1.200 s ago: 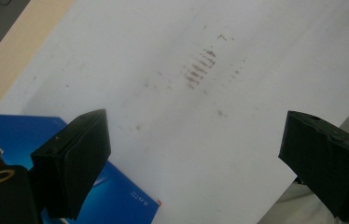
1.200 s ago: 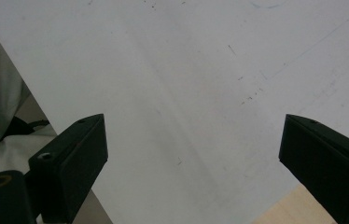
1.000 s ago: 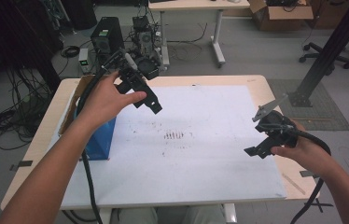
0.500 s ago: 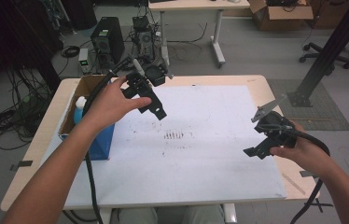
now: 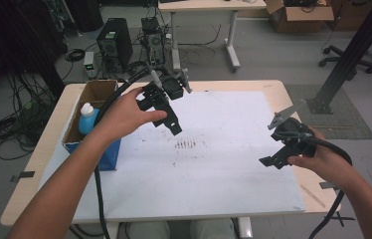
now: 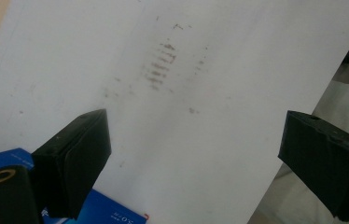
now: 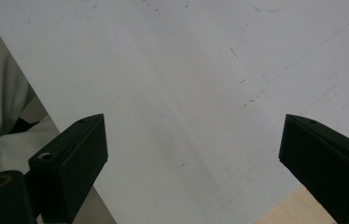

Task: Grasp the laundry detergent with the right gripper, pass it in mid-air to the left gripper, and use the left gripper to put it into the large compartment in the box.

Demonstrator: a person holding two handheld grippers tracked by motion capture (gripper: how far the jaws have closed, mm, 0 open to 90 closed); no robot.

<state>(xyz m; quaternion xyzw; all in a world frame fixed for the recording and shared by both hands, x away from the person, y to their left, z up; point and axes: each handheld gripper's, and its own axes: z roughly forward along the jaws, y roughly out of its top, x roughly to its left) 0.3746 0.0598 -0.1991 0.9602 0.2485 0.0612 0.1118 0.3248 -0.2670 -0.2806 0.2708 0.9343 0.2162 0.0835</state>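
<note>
Fingers (image 6: 77,163) of our left gripper (image 5: 166,115) stand wide apart with nothing between them, held above the white sheet (image 5: 224,164) near its far left part. Our right gripper (image 5: 279,154) hangs over the sheet's right edge, its fingers (image 7: 72,161) also spread and empty. We see a patch of small dark marks (image 5: 186,145) near the sheet's middle, between both grippers. Left of the sheet, touching its edge, a blue cardboard box (image 5: 90,149) sits on the desk (image 5: 49,164) with a white bottle (image 5: 87,118) with a blue cap standing inside it.
</note>
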